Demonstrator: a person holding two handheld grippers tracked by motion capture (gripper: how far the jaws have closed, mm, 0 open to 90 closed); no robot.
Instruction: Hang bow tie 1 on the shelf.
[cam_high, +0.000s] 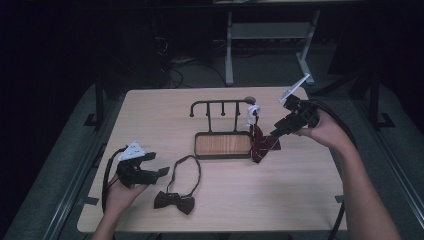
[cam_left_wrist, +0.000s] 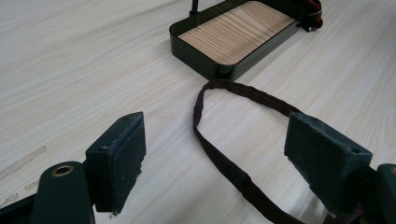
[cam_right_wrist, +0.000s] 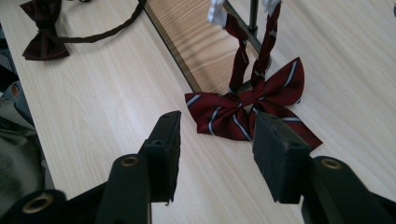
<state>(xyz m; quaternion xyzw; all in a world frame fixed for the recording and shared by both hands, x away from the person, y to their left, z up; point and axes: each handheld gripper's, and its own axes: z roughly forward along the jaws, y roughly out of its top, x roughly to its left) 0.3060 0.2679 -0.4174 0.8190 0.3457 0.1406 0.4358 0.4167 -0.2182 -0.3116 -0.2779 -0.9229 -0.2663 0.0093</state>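
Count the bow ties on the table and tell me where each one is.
2. A dark bow tie lies flat near the left gripper. A red striped bow tie hangs from the rack at its right end, near the right gripper.

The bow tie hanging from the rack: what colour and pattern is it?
Dark red bow tie with pale diagonal stripes; clearest in the right gripper view.

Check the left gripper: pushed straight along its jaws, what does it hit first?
Likely the dark strap loop of the dark bow tie, lying between the open jaws of the left gripper. Beyond it, the wood-floored tray. Depth is uncertain.
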